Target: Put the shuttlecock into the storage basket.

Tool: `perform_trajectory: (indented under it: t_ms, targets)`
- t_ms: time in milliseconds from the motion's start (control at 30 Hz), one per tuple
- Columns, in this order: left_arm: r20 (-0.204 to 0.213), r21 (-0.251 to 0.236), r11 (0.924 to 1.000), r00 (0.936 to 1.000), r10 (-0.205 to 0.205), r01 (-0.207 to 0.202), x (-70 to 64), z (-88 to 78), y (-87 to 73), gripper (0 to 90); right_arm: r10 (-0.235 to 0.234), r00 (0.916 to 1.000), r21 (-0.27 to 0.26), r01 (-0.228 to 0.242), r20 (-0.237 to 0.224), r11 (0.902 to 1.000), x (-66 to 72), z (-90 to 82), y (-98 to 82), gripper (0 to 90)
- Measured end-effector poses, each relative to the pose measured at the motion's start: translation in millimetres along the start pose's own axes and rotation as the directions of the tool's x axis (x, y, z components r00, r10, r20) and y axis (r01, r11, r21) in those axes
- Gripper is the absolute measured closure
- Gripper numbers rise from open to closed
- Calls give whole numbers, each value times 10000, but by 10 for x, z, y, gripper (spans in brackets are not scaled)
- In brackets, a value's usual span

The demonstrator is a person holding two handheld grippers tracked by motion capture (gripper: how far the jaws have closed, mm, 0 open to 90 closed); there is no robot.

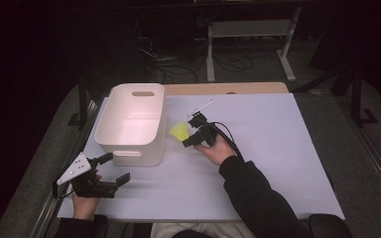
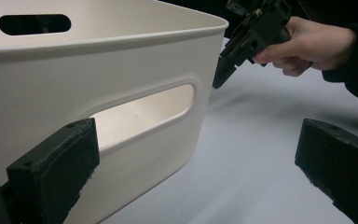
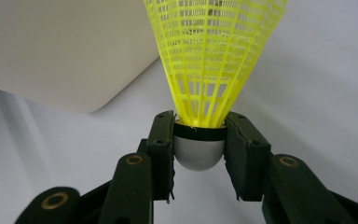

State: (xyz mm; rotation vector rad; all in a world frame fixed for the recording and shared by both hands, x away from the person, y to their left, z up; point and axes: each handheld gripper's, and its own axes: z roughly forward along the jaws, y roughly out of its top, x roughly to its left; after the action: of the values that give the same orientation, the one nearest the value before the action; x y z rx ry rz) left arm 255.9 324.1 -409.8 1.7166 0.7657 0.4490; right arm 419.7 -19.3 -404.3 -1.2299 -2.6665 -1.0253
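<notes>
High view, left to right: the left gripper rests at the tabletop's near left corner, jaws wide and empty, just short of the white bin; the right gripper holds a yellow shuttlecock beside the bin's right wall. I'd say the carry is underway; next it must clear the rim, then let go. Right gripper view shows the pads pinching the grey cork, which the high view is too small to resolve.

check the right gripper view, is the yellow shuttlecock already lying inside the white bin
No, the right gripper clamps the shuttlecock by its rounded base between both jaws, outside the white bin.
</notes>
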Motion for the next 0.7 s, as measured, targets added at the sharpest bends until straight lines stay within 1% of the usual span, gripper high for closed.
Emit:
perform_trajectory:
  t_ms: [267, 433, 700]
  targets:
    - [-1, 3, 10000, 10000, -2, 2, -1, 1, 0, 0, 29, 9999, -218, -27, 109, 9998, -41, -138, 14, 631]
    - [-5, 4, 10000, 10000, -7, 7, -1, 2, -1, 0, 102, 9999, -379, -101, 22, 9992, -76, -221, 26, 631]
    - [0, 6, 10000, 10000, -3, 3, -1, 2, -1, 0, -86, 9999, -517, 91, 92, 9986, -60, -357, 93, 631]
